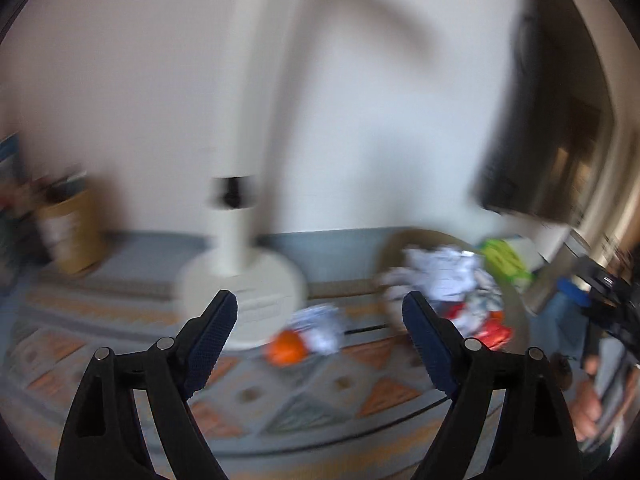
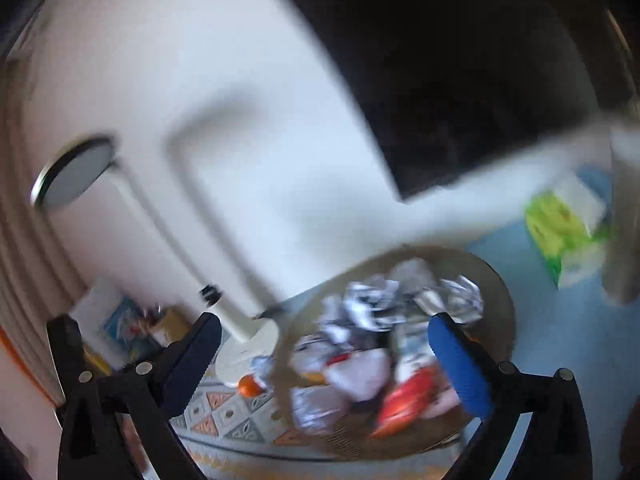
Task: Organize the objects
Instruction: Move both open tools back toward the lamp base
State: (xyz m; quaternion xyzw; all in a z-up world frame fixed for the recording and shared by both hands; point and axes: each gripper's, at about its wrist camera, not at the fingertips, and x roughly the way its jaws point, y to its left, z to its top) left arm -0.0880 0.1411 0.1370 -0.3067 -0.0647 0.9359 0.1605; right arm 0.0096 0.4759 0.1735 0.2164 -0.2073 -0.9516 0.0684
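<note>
no lettering can be read anywhere (both views are smeared by motion blur).

both views share basket (image 1: 516, 300) (image 2: 496, 280)

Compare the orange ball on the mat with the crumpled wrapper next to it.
The small round orange ball is smooth and one solid colour; the crumpled white-and-blue wrapper is creased, irregular and patterned. The ball looks smaller and sits nearer the camera. Both lie on the patterned mat, outside the woven basket.
</note>
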